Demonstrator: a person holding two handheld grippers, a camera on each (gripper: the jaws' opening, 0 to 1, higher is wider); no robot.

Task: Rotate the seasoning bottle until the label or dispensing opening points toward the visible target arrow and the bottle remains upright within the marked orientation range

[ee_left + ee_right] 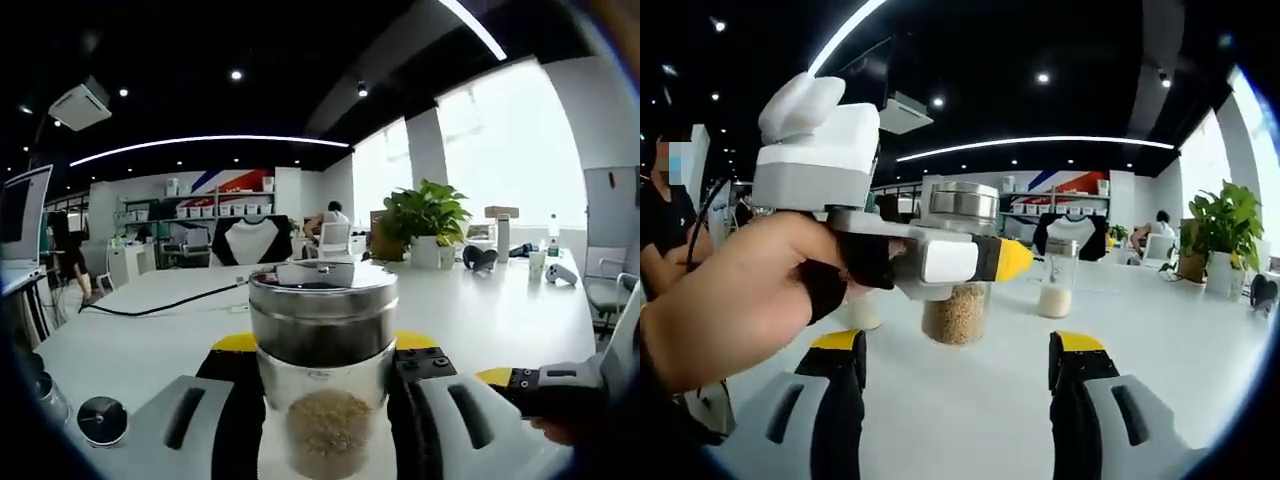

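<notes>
Left gripper view: the left hand-held gripper (pixel 325 385) clamps the seasoning bottle (pixel 322 355) upright over the white worktop (pixel 480 320). A hand (pixel 735 295) grips it level. The right hand-held gripper (pixel 958 372) gapes, nearer. No label is readable.

Your bottle (pixel 323 365) stands upright on the bench (pixel 480 320), clear glass, steel lid, tan granules in its lower part.
</notes>
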